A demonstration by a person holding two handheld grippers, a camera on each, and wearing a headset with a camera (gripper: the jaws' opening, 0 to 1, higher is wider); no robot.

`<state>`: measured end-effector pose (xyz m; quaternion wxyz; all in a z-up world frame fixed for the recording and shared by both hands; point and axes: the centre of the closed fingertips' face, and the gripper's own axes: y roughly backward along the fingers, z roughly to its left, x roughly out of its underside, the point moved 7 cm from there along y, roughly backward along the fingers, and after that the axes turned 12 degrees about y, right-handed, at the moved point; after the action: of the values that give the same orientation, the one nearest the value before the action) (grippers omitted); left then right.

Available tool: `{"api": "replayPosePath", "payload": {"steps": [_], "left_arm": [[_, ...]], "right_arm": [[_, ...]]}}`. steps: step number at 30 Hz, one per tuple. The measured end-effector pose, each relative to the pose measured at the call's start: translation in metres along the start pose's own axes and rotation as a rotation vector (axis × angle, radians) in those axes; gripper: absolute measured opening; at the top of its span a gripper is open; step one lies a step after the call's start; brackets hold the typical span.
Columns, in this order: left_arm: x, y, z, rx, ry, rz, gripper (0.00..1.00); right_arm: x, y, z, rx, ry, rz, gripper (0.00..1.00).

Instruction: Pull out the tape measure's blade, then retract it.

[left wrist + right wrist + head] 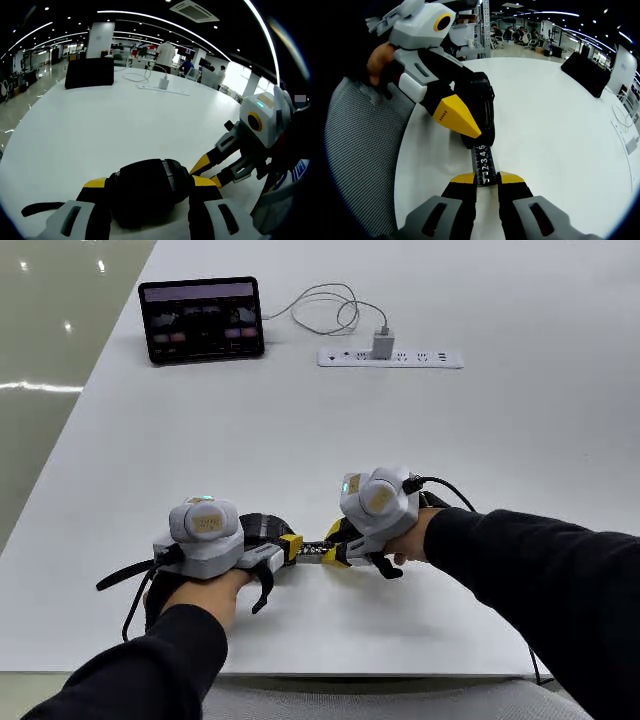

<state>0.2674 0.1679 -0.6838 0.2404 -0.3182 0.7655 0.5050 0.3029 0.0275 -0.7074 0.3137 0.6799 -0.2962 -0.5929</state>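
the right gripper [486, 179] is pinched almost closed on the blade [482, 162], a yellow tip against each edge, close to the blade's end. straight ahead of those jaws the blade runs a short way, numbered one to five, into the mouth of the black case [482, 100]. the left gripper [149, 181] clasps that case, jaws closed only as far as its bulk allows, one on each side. the case seems to rest on the table [560, 125].

so the blade's long axis lies in line with the right jaws, pointing from them to the case. the right gripper is nearer the blade's end and the left has the body. i judge little blade is out yet. the pull calls for the right gripper to draw straight back along that line while the left steadies the case.

the right gripper view gives the numbers and the pinch. in the left gripper view the case between the jaws hides the blade, and the right gripper comes in from the right. the head view shows both grippers tip to tip. far beyond them lie a tablet [202, 318] and a power strip [420, 358] with a charger [383, 343] plugged in.
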Motion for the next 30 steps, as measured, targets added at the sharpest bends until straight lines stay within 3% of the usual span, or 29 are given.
{"api": "replayPosePath", "payload": {"steps": [30], "left_arm": [[-0.001,0.002,0.001,0.004,0.019,-0.002,0.58]], "right_arm": [[-0.015,-0.01,0.001,-0.012,-0.009,-0.04,0.11]]}}
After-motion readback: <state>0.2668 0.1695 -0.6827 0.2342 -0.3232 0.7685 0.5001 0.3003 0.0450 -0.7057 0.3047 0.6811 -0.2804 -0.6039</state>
